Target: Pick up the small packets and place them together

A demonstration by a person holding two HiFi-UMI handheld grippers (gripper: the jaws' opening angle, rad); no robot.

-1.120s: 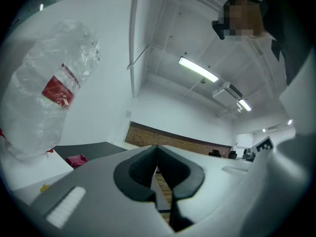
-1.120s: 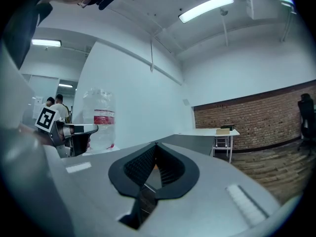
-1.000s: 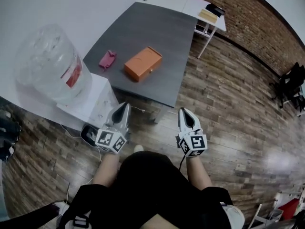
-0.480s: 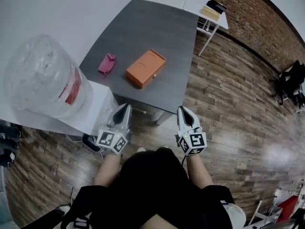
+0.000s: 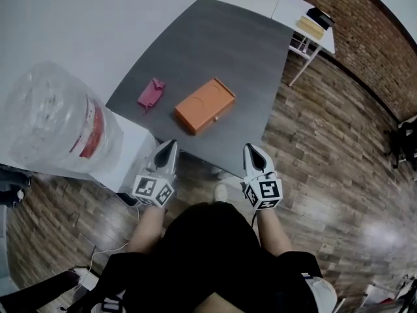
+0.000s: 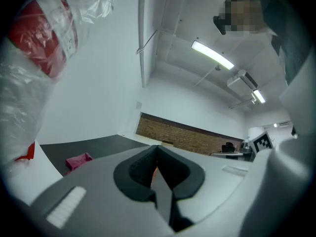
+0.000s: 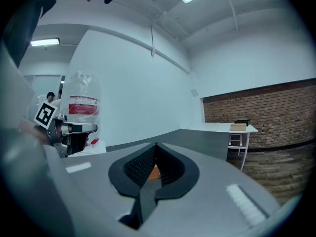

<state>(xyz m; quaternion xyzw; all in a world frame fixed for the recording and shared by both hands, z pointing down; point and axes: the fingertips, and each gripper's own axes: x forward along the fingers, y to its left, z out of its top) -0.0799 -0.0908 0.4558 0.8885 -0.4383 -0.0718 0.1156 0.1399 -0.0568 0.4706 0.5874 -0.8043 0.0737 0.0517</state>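
Held left gripper (image 5: 167, 147) and right gripper (image 5: 253, 152) side by side, level, jaws together and empty. Could not read red label (image 5: 90, 134) on water bottle (image 5: 45, 109).

Held out level toward the desk (image 5: 215, 51)
Left gripper (image 5: 171, 145) and right gripper (image 5: 251, 150) side by side short of its near edge, fingers (image 5: 164, 158) pressed together, empty.

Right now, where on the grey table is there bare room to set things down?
The far half of the table, beyond the box, is bare; so is the strip right of the box. Crowded near left: packet beside the box, water bottle by that corner.
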